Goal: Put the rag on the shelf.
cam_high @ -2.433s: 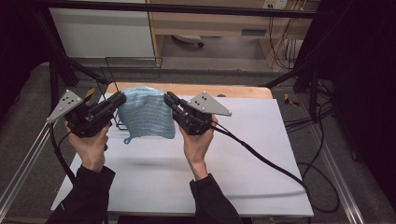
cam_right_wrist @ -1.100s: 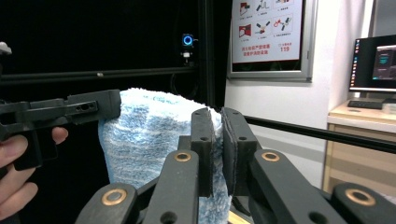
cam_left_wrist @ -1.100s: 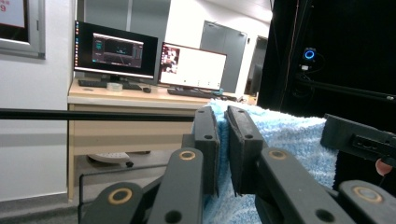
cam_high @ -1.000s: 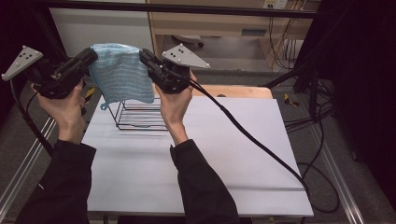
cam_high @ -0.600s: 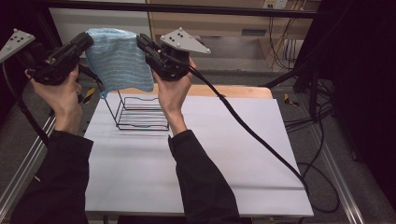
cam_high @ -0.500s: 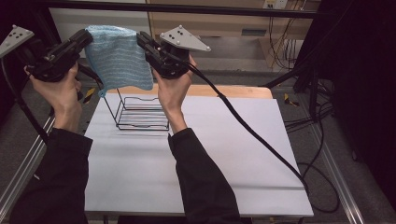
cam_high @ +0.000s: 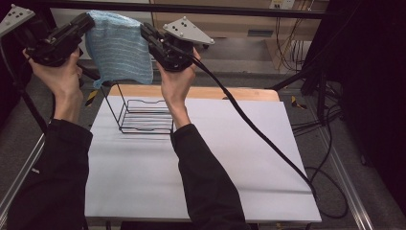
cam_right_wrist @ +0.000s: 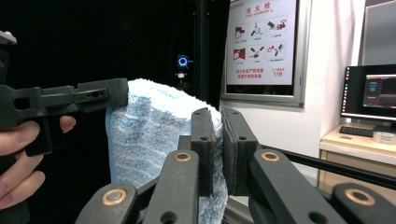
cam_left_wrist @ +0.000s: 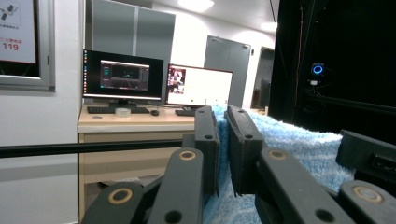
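Note:
A light blue striped towel (cam_high: 119, 50) hangs spread between my two grippers, high above the table. My left gripper (cam_high: 88, 20) is shut on its upper left corner. In the left gripper view the jaws (cam_left_wrist: 223, 116) pinch the towel's (cam_left_wrist: 299, 144) edge. My right gripper (cam_high: 143, 29) is shut on the upper right corner. In the right gripper view its jaws (cam_right_wrist: 217, 116) clamp the towel (cam_right_wrist: 149, 130), and the left gripper (cam_right_wrist: 93, 95) holds the far corner. The towel's lower edge hangs free above a black wire basket (cam_high: 143, 115).
The wire basket stands at the back left of the white table top (cam_high: 215, 158), by a wooden strip (cam_high: 230, 93). The right gripper's cable (cam_high: 258, 129) trails across the table to the floor. A desk with monitors (cam_left_wrist: 154, 84) stands beyond the frame.
Both hands have lifted the towel from just above the basket to well above it, and up a little more over the last second. Both grips are unchanged.

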Demonstrator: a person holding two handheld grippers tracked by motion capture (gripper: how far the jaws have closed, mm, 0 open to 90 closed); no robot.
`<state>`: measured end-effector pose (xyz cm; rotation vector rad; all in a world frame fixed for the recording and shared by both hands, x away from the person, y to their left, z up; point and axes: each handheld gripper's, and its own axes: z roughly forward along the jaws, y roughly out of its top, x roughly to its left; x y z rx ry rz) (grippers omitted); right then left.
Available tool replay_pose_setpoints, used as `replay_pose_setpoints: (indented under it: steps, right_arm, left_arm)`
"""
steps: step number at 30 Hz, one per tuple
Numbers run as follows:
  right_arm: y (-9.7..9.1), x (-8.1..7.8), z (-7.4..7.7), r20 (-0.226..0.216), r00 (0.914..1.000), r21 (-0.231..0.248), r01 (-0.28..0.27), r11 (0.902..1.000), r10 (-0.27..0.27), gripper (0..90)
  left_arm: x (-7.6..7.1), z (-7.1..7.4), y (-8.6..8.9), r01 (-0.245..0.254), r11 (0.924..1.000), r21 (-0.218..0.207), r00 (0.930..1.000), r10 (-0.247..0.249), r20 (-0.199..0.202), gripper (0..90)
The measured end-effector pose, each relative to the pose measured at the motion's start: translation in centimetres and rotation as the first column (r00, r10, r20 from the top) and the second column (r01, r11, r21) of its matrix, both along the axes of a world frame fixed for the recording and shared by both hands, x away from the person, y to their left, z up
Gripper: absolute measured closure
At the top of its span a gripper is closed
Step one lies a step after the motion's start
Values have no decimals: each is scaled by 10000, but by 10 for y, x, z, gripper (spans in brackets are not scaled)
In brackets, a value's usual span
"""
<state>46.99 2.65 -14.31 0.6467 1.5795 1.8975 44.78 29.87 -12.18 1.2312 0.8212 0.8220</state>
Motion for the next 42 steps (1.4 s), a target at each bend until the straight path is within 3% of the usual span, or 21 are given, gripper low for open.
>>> replay_pose_setpoints:
  steps: [7, 12, 22, 33, 42]
  right_arm:
    - [-1, 6, -1, 2, 9999, 97, 116, 9999, -116, 846]
    - [2, 7, -5, 40, 9998, -105, 185, 9998, -185, 846]
    - [1, 18, -8, -78, 9986, -512, 510, 9974, -515, 846]
    - [6, 44, -20, -250, 9991, -1043, 301, 9941, -328, 845]
    - [18, 57, -6, 167, 9997, -1841, 202, 9827, -175, 842]
  left_arm:
    - [16, 3, -4, 61, 9999, 108, 9999, -60, -80, 830]
    - [27, 3, -8, 69, 9994, 327, 9999, -65, -119, 830]
    - [44, -13, -7, 253, 9995, 198, 9992, -247, -327, 830]
    - [45, -44, 15, 90, 9999, -55, 9981, -93, -604, 830]
    - [34, -52, 25, -113, 9999, -59, 9997, 112, -220, 831]
